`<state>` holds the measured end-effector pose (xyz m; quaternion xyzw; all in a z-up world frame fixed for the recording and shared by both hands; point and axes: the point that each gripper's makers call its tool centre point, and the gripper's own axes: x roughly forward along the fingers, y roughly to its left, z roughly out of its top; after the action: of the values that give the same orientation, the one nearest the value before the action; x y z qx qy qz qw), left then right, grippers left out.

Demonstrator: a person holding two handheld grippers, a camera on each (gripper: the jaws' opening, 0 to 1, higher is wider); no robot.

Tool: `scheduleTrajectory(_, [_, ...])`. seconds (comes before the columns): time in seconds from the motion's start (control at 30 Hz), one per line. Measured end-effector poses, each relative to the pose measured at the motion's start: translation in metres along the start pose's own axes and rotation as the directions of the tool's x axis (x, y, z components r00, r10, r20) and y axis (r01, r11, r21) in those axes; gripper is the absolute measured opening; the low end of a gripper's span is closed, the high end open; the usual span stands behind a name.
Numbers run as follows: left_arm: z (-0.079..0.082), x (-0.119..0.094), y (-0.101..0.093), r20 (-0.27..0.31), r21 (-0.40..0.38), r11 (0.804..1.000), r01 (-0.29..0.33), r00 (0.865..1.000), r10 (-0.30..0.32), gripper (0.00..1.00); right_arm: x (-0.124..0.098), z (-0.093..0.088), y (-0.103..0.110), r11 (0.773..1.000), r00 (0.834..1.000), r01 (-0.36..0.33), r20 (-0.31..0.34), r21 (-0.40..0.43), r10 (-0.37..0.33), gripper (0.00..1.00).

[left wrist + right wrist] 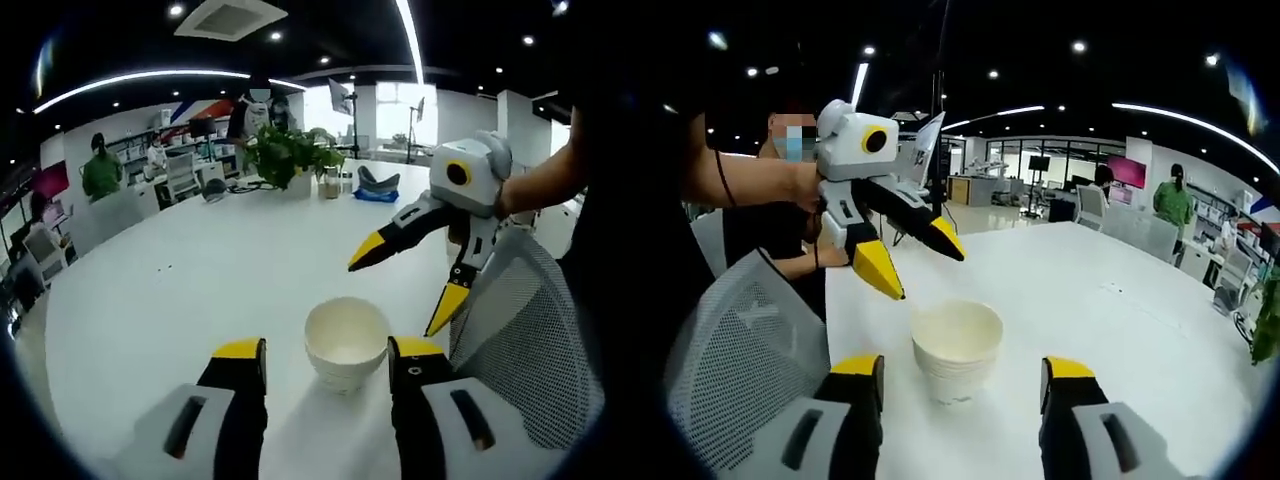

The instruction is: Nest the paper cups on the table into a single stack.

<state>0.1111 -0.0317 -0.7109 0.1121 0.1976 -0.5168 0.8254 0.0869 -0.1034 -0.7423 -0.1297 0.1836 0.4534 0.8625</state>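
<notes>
A stack of nested cream paper cups point(346, 342) stands upright on the white table point(200, 270), near its edge. In the left gripper view the stack sits just ahead of my left gripper point(328, 352), whose yellow-tipped jaws stand wide apart and hold nothing. My right gripper point(395, 298) hangs open above and to the right of the stack. In the right gripper view the cup stack point(957, 350), with several rims showing, lies between and just beyond my open right gripper point(962, 367). There the left gripper point(927, 275) hovers open above the stack's left side.
A grey mesh chair back point(530, 340) point(740, 340) stands close to the table edge beside the stack. A potted plant point(290, 155), small jars point(330, 183) and a blue-grey item point(375, 186) sit at the table's far end. A person in green point(1173, 200) is far behind.
</notes>
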Motion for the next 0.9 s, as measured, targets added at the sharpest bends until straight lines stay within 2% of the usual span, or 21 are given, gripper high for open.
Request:
scheduleTrajectory(0.13, [-0.004, -0.009, -0.003, 0.048, -0.024, 0.999, -0.028, 0.998, 0.029, 0.6, -0.007, -0.001, 0.001, 1.0, 0.999, 0.009, 0.032, 0.002, -0.009, 0.74])
scheduleTrajectory(0.23, [-0.009, -0.015, -0.007, 0.071, -0.027, 0.999, -0.039, 0.997, 0.041, 0.68, -0.012, -0.004, 0.003, 1.0, 0.999, 0.009, 0.035, 0.002, -0.009, 0.82])
scheduleTrajectory(0.33, [-0.014, -0.02, -0.01, 0.088, -0.039, 0.997, -0.064, 0.994, 0.067, 0.76, -0.019, -0.009, 0.001, 1.0, 0.999, 0.031, 0.035, 0.0, -0.031, 0.86])
scheduleTrajectory(0.47, [-0.021, -0.028, -0.01, 0.114, -0.064, 0.993, -0.095, 0.988, 0.101, 0.8, -0.028, -0.013, -0.003, 0.998, 0.998, 0.059, 0.037, 0.013, -0.06, 0.92])
scheduleTrajectory(0.63, [-0.028, -0.034, -0.012, 0.127, -0.06, 0.99, -0.125, 0.983, 0.132, 0.88, -0.04, -0.024, -0.006, 0.996, 0.996, 0.087, 0.032, 0.017, -0.087, 0.98])
scheduleTrajectory(0.7, [-0.03, -0.035, -0.016, 0.126, -0.057, 0.989, -0.136, 0.982, 0.142, 0.91, -0.045, -0.029, -0.007, 0.995, 0.995, 0.092, 0.027, 0.047, -0.094, 1.0])
scheduleTrajectory(0.9, [-0.038, -0.035, -0.022, 0.117, -0.072, 0.986, -0.151, 0.98, 0.159, 0.99, -0.052, -0.04, -0.007, 0.993, 0.994, 0.106, 0.023, 0.059, -0.108, 1.0])
